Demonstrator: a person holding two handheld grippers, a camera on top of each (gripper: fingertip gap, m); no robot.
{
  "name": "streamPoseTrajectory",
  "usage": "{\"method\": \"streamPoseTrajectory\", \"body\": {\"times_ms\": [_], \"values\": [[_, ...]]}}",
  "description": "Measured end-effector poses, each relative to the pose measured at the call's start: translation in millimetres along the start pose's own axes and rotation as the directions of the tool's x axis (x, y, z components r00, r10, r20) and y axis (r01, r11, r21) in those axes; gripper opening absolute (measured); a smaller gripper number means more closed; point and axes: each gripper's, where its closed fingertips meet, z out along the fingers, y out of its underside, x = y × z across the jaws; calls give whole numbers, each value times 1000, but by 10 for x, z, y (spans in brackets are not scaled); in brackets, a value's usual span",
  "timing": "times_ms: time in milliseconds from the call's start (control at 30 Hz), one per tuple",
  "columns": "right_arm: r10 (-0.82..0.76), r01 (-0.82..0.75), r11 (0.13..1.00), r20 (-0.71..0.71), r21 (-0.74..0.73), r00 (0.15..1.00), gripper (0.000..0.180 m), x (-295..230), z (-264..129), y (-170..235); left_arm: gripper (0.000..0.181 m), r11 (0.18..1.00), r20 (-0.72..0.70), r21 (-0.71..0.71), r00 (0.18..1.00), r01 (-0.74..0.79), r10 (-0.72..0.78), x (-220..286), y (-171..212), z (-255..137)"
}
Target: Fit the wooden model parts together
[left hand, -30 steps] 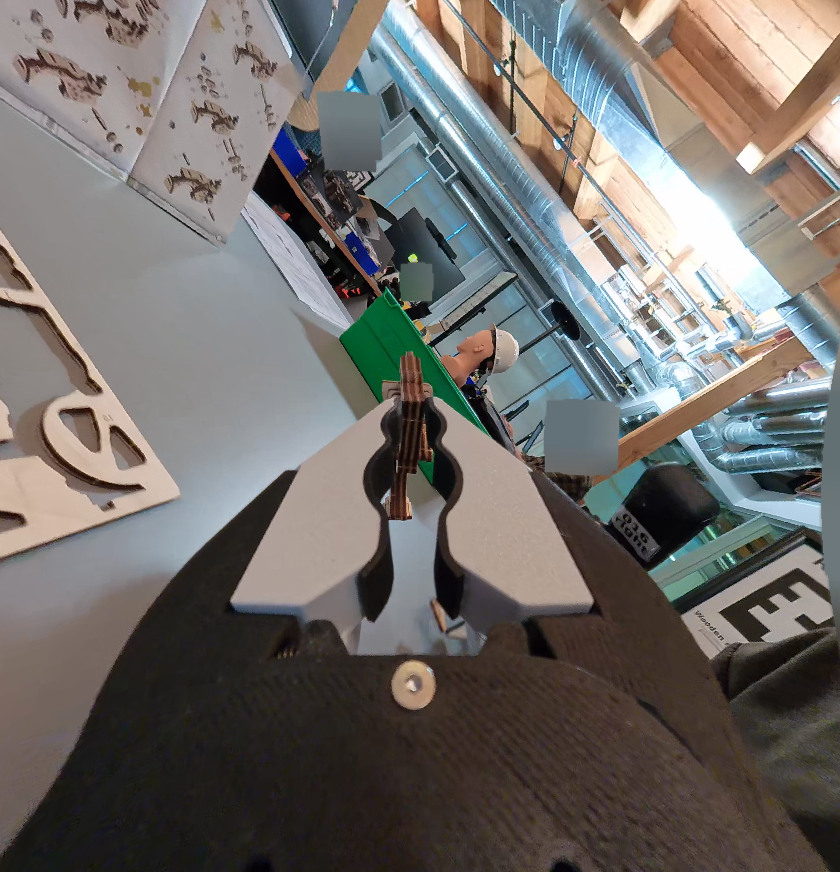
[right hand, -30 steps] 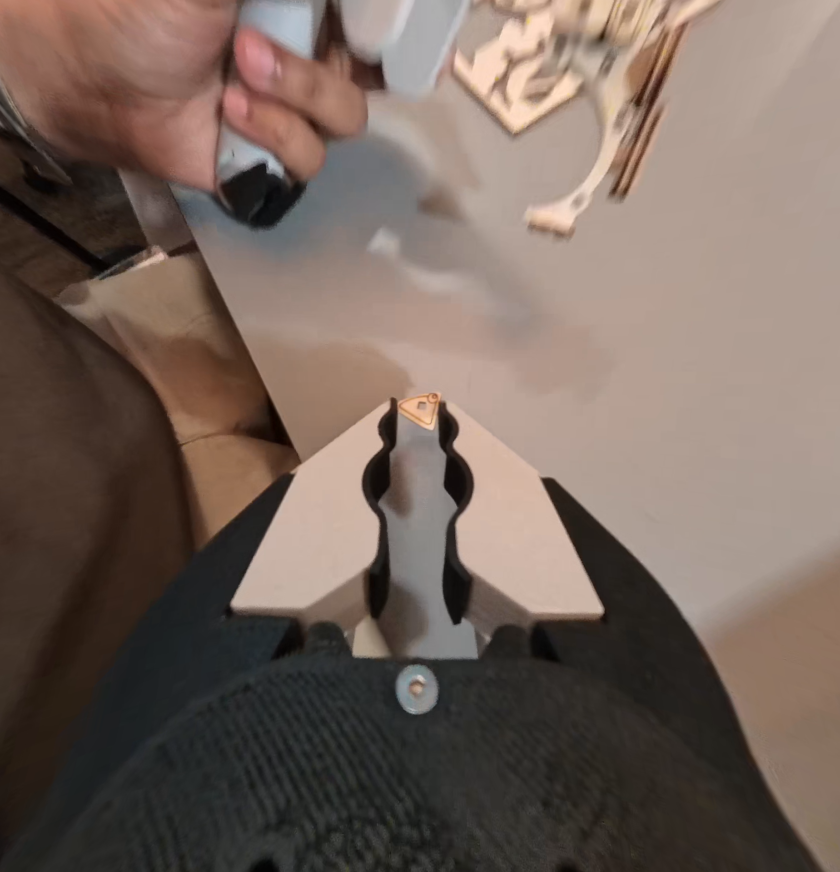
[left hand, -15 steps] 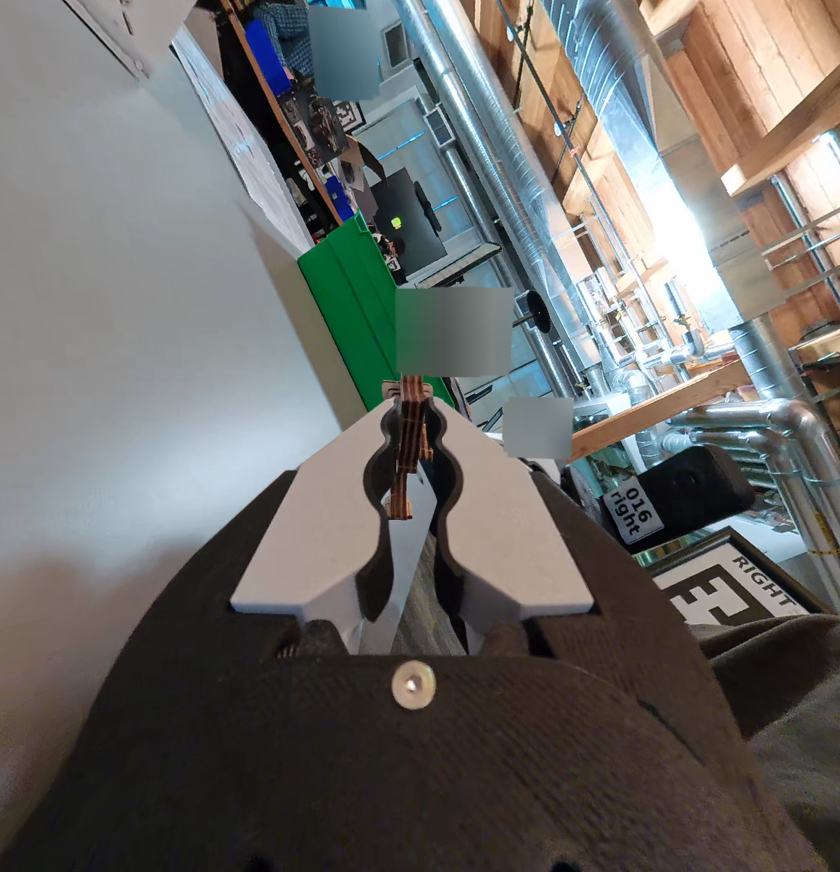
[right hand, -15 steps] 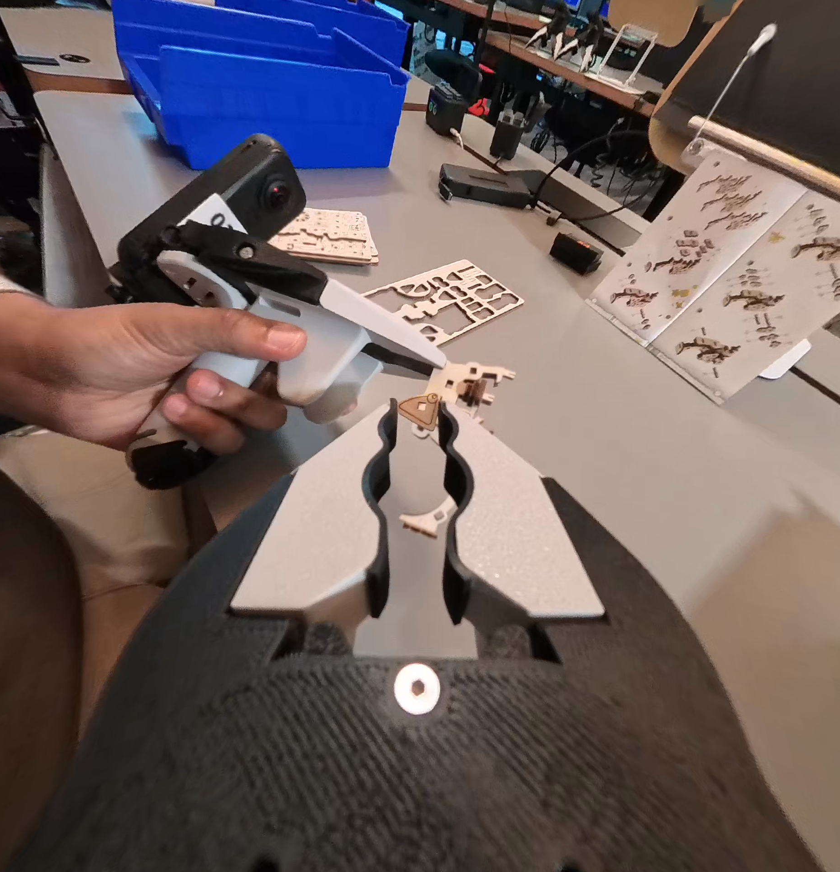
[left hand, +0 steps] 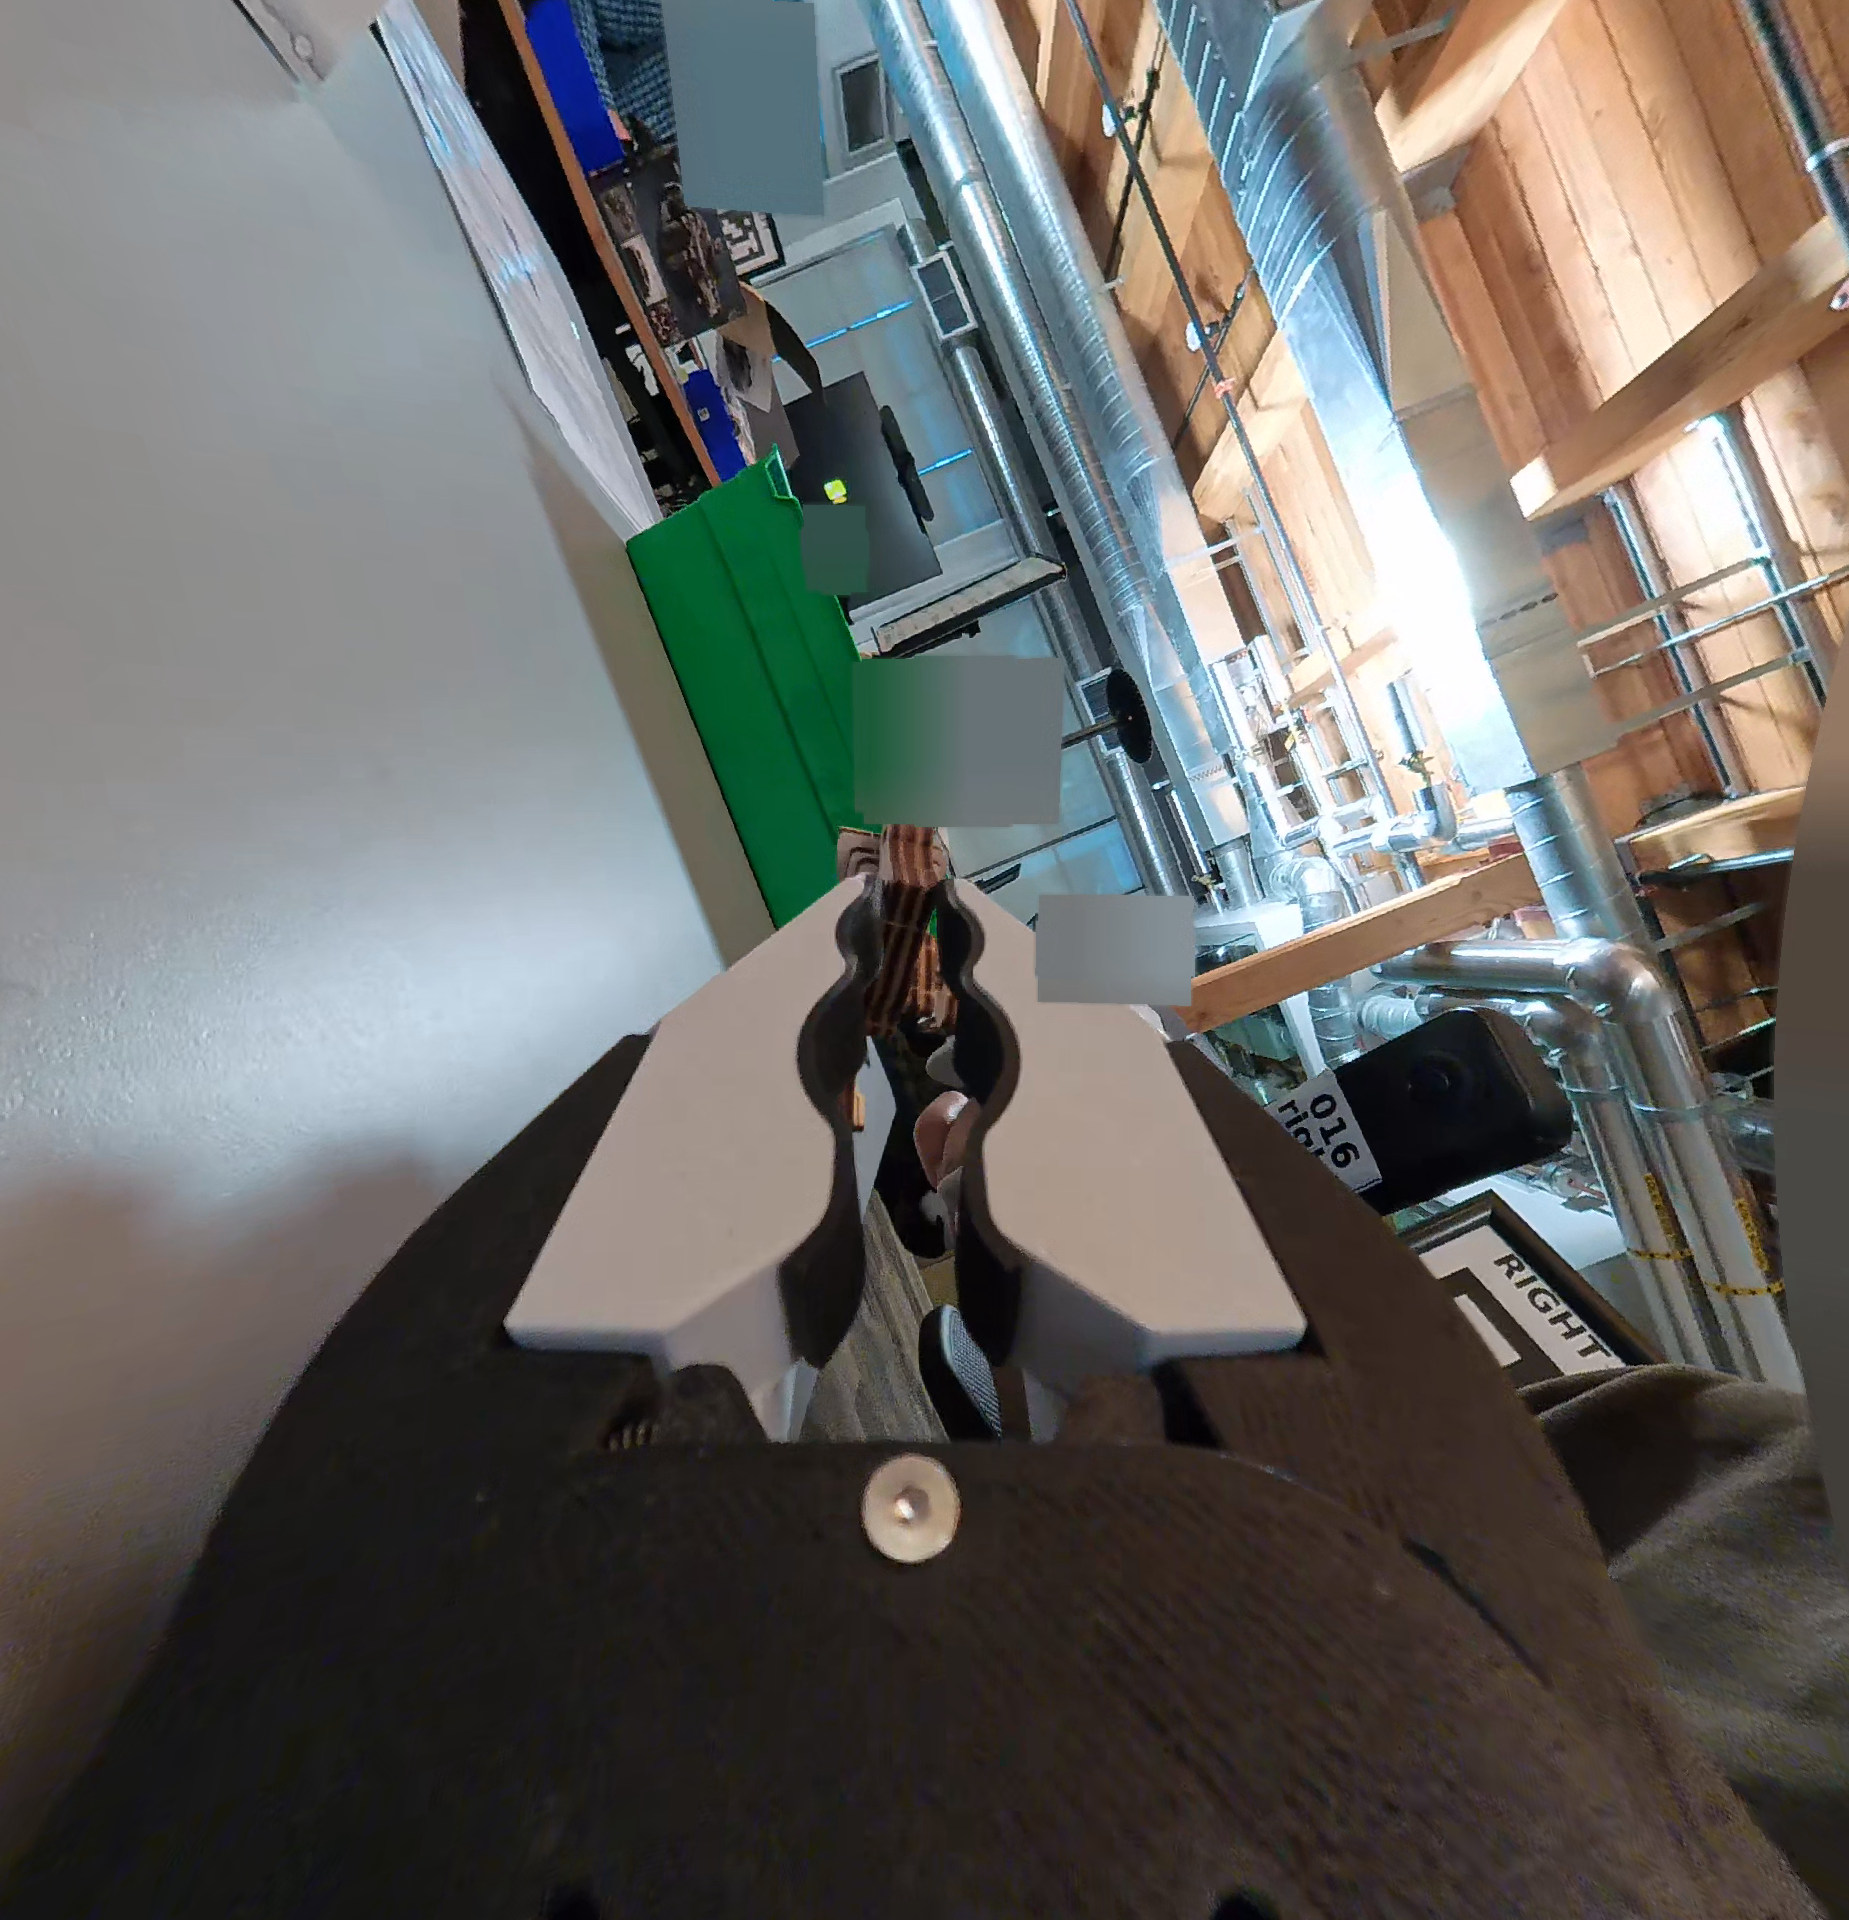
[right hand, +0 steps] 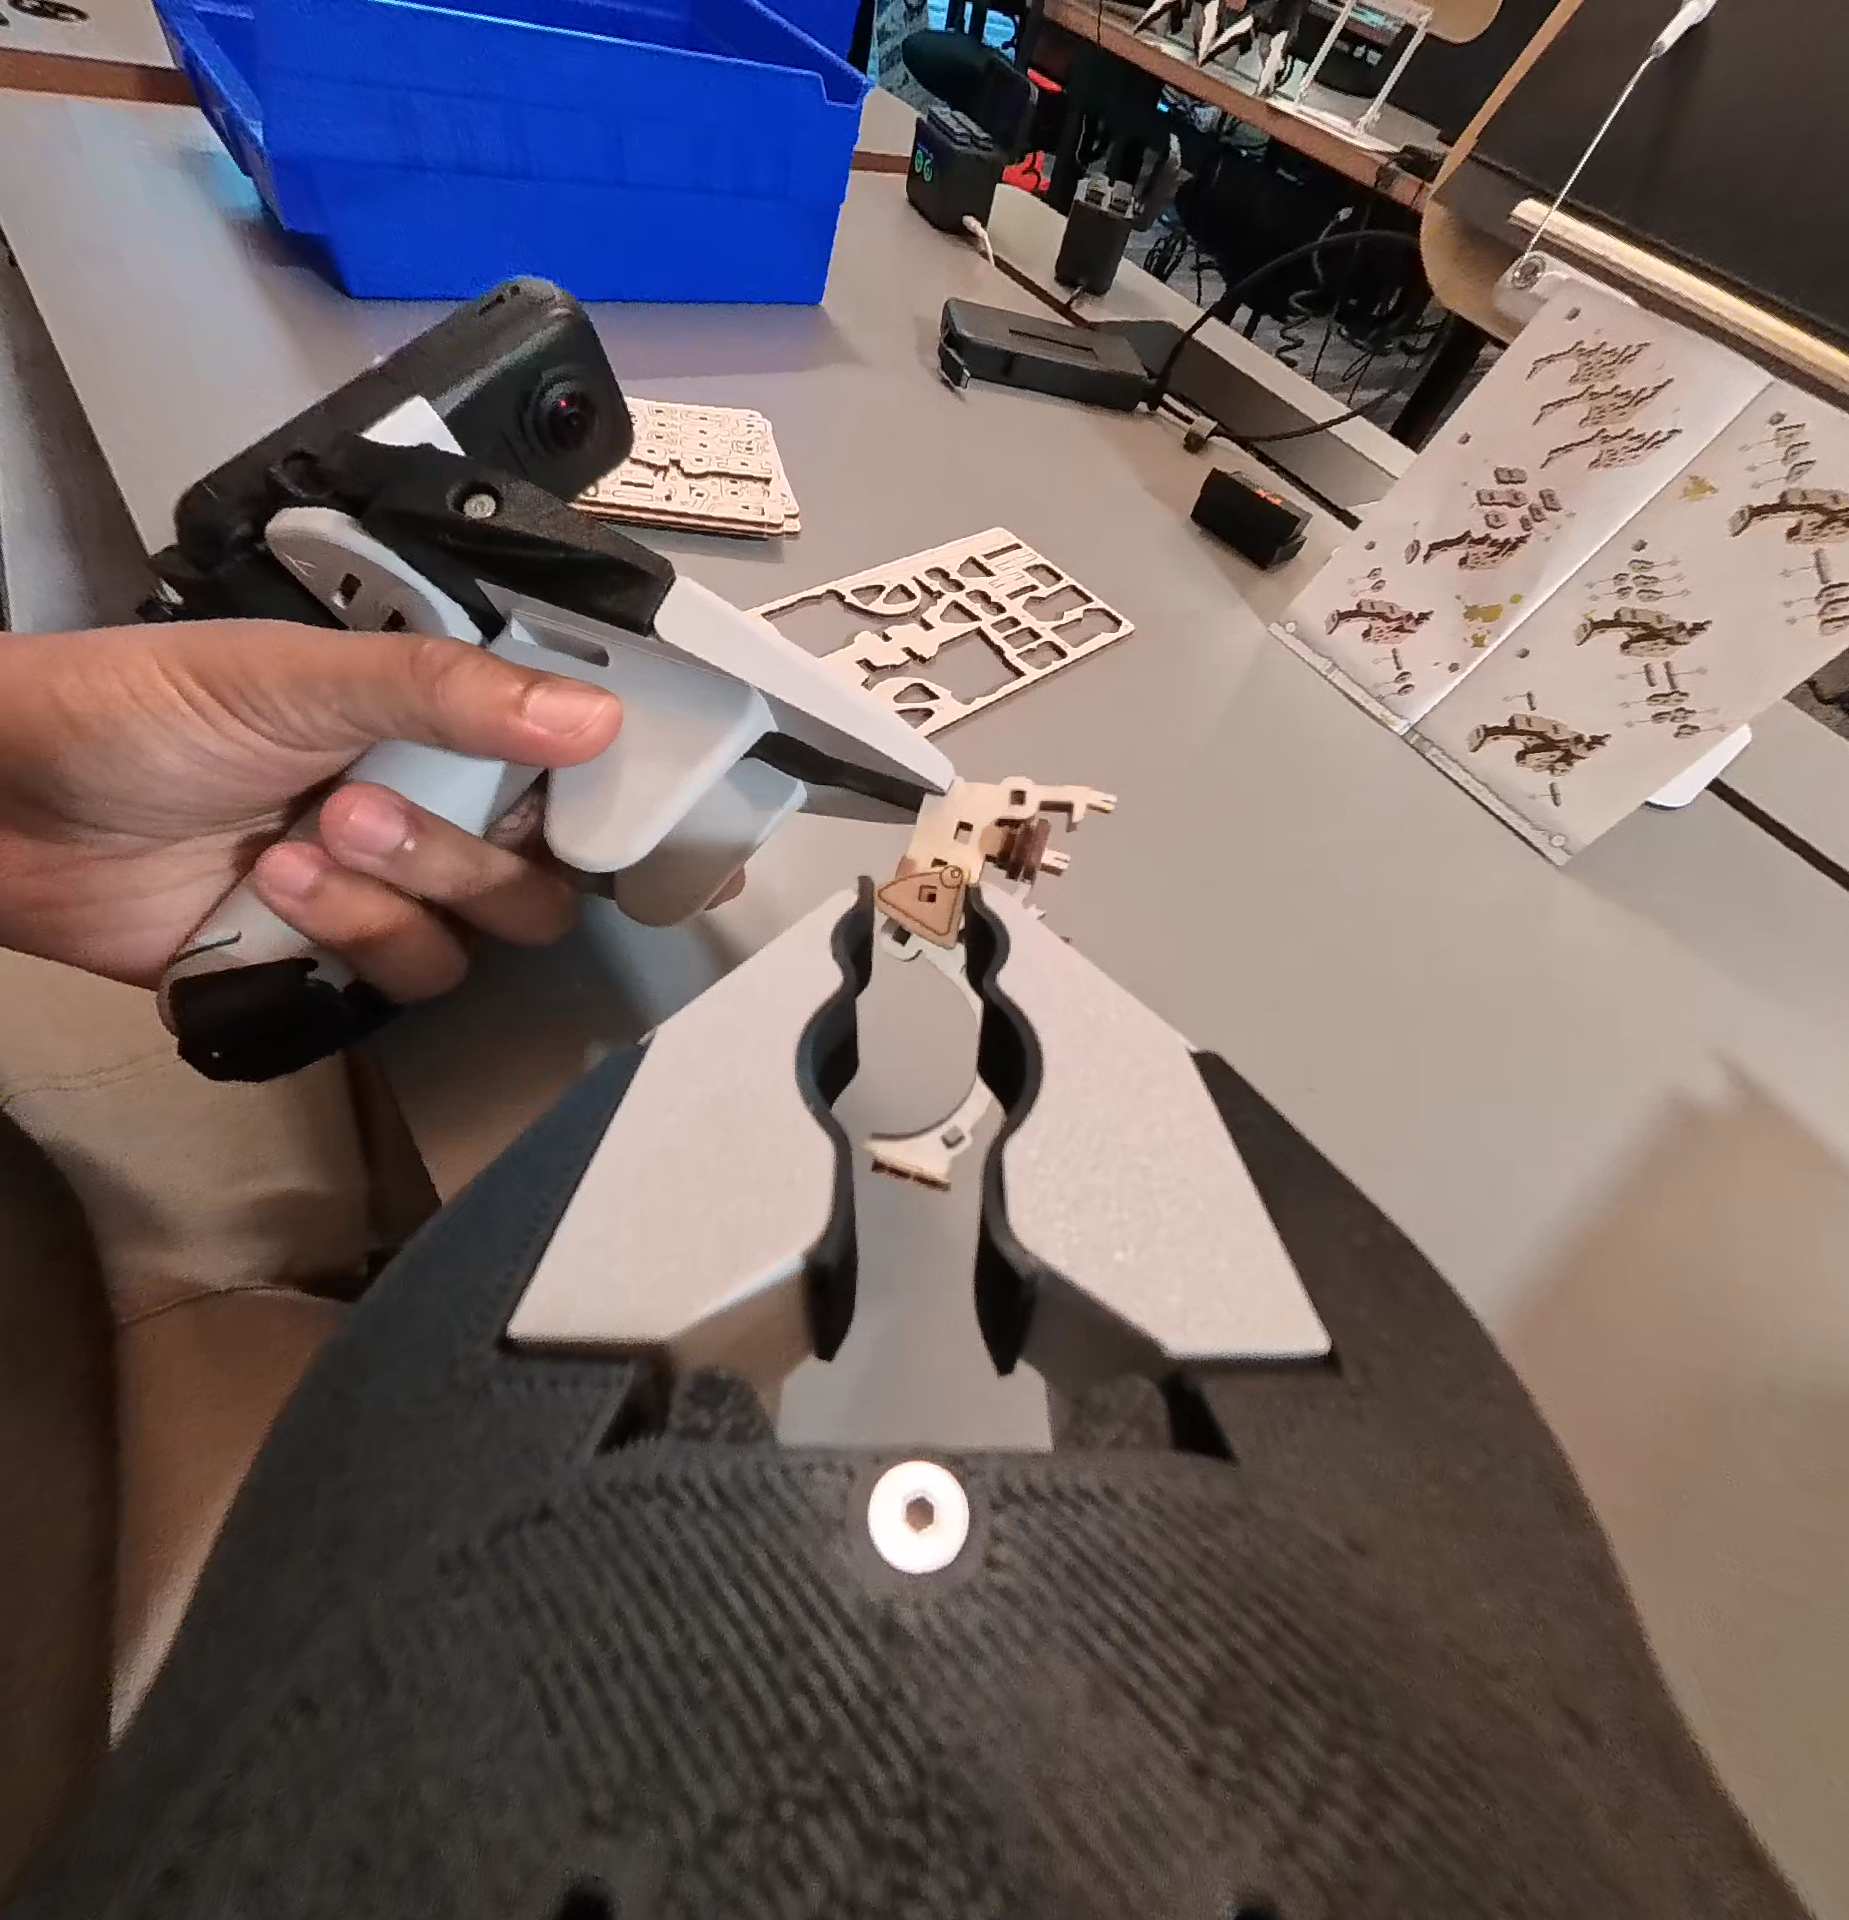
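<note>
My left gripper [left hand: 904,894] is shut on the partly built wooden model [left hand: 902,951], which I see edge-on between the jaws. In the right wrist view a hand holds this left gripper [right hand: 925,795] above the grey table [right hand: 1367,987], with the pale wooden model [right hand: 987,826] sticking out of its tips. A curved leg of the model [right hand: 925,1148] hangs down between my right fingers. My right gripper [right hand: 920,914] is shut on a small triangular wooden piece [right hand: 922,902], held right against the model's lower side.
On the table behind lie a punched-out wooden sheet [right hand: 1013,623], a stack of part sheets [right hand: 696,468], a blue bin [right hand: 546,135], black devices [right hand: 1045,353] and propped instruction sheets [right hand: 1626,582]. A green bin [left hand: 743,675] stands at the table's edge in the left wrist view. My two grippers' fingertips are within a few centimetres of each other.
The right gripper swung up from facing the table to face the left gripper and brought the triangular piece up to the model. The left gripper tilted away from the part sheets, still gripping the model.
</note>
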Motion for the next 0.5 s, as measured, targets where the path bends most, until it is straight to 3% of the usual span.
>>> {"method": "streamPoseTrajectory", "body": {"times_ms": [500], "values": [[39, -39, 999, 13, 6, 999, 16, 11, -35, 0, 6, 1000, -18, -17, 1000, 24, -24, 10, 27, 5]]}}
